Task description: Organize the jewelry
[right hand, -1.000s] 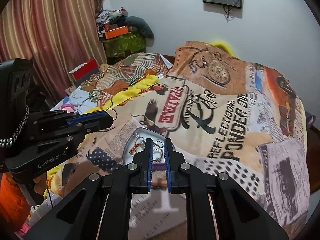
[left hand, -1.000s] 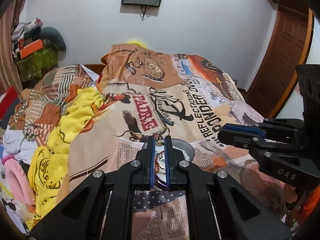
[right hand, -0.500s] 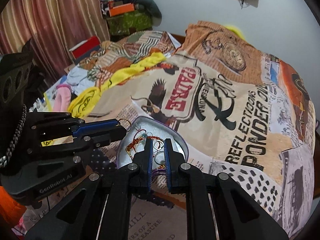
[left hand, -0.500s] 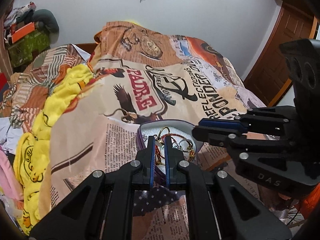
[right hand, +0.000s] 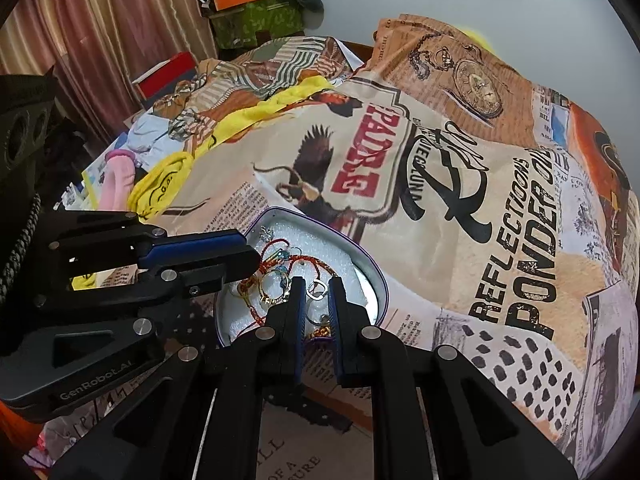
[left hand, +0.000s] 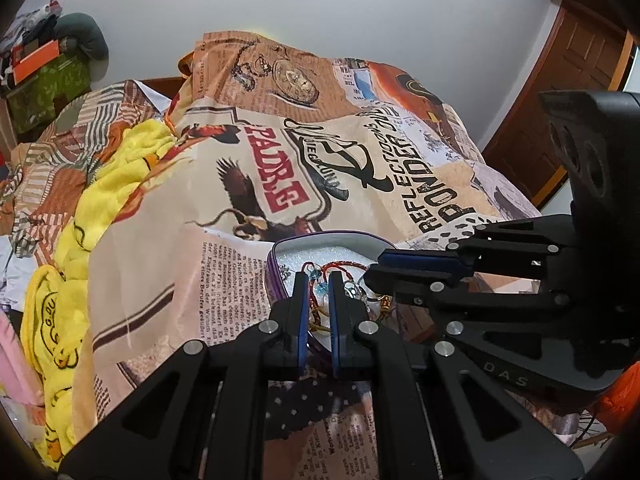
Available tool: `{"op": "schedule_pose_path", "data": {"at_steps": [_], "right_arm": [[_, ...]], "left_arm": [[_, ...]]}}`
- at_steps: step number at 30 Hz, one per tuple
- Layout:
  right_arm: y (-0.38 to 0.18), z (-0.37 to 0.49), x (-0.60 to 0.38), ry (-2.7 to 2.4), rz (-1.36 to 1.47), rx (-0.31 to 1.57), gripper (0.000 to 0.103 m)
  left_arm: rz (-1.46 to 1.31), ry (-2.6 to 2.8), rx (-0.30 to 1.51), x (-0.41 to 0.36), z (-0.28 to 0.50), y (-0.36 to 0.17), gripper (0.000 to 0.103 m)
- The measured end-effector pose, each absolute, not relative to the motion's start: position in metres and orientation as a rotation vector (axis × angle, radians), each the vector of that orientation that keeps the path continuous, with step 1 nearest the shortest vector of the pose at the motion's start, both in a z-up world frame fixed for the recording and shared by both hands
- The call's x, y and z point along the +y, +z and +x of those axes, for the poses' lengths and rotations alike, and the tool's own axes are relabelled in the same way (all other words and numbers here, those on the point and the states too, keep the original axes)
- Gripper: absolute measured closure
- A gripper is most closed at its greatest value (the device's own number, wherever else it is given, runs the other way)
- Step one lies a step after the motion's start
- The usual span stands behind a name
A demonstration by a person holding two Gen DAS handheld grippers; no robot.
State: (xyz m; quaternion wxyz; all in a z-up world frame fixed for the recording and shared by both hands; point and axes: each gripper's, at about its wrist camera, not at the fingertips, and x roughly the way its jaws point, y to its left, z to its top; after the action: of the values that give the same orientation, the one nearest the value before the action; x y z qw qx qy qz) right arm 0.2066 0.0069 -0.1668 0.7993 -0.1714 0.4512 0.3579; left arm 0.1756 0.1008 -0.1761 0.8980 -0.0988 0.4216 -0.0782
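A heart-shaped tin with a purple rim [left hand: 320,236] [right hand: 372,264] lies on the printed bedspread, lined with white foam. Red cord bracelets [right hand: 308,264], gold rings [right hand: 272,284], a silver ring [right hand: 318,290] and blue-stone pieces [left hand: 320,288] lie in it. My left gripper [left hand: 319,280] hovers over the tin's near side, jaws a narrow gap apart, nothing held. My right gripper [right hand: 317,286] hovers over the tin from the other side, jaws slightly apart, the silver ring showing between the tips; grip cannot be told. Each gripper shows in the other's view [left hand: 416,268] [right hand: 224,256].
A yellow blanket [left hand: 100,200] and striped cloth [left hand: 60,148] lie bunched on the bed's left. Clutter, a green box [right hand: 256,20] and curtains [right hand: 100,32] stand at the far left. A wooden door [left hand: 568,92] is at the right.
Both grippers have tilted down and moved closer over the tin. The tin and its jewelry now fill more of both views. The gold ring seen at the left fingertips earlier is gone.
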Motion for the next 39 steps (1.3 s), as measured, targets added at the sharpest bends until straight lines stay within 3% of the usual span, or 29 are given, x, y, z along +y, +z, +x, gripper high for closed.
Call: {"op": "schedule_pose_path", "data": {"at_steps": [5,13,23,25,27,32,34,39], "right_arm": [[-0.161,0.202,0.008,0.761,-0.385,0.943,0.093],[-0.141,0.196,0.000,0.744,-0.351,0.889,0.084],[-0.053,0.153,-0.034,0.698,-0.243,0.632,0.084],[-0.035,0.140,-0.043,0.695,-0.208,0.571,0.084],[-0.014,0.124,-0.054,0.688,-0.166,0.501,0.084],[0.023,0.081,-0.078,0.663,-0.061,0.341,0.083],[0.029,0.071,-0.084,0.653,-0.033,0.309,0.078],[0.033,0.046,-0.095,0.569,0.025,0.210,0.029]], "left_arm": [[-0.185,-0.146,0.860,0.101,0.169,-0.167,0.096],[-0.188,-0.087,0.795,0.111,0.152,-0.138,0.090],[-0.172,-0.005,0.563,0.111,0.101,-0.052,0.089],[-0.166,0.012,0.499,0.109,0.087,-0.034,0.080],[-0.157,0.032,0.422,0.104,0.069,-0.016,0.066],[-0.095,0.083,0.258,0.082,0.023,0.020,0.051],[-0.074,0.104,0.210,0.073,0.009,0.026,0.045],[-0.081,0.115,0.175,0.066,-0.008,0.029,0.018]]}}
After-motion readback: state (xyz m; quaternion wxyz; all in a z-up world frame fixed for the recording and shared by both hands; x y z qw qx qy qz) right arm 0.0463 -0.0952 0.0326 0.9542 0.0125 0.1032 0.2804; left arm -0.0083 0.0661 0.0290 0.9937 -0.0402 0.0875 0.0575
